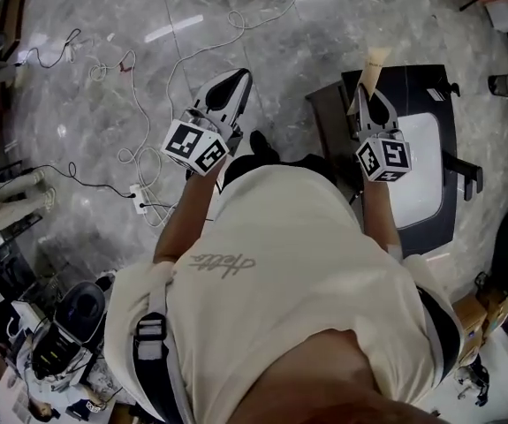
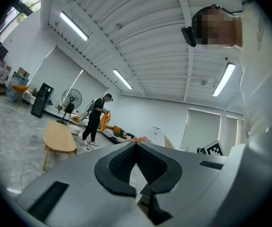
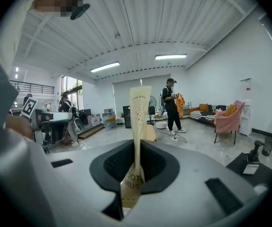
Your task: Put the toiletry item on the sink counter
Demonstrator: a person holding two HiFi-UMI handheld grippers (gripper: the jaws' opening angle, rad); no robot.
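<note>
A flat beige paper toiletry packet (image 3: 139, 112) stands upright between the pads of my right gripper (image 3: 136, 150), which is shut on its lower part. From the head camera the packet (image 1: 375, 63) sticks out past the right gripper (image 1: 370, 91), held over the near left corner of the dark sink counter (image 1: 443, 95) with its white basin (image 1: 428, 162). My left gripper (image 1: 232, 79) is held over the marble floor to the counter's left. In its own view the left gripper (image 2: 136, 148) has its pads meeting, with nothing between them.
Cables and a white power strip (image 1: 139, 197) lie on the floor at the left. A wheeled machine (image 1: 68, 321) stands at lower left. Farther off are an oval wooden table (image 2: 59, 138), a standing person (image 2: 96, 117) and a pink armchair (image 3: 228, 117).
</note>
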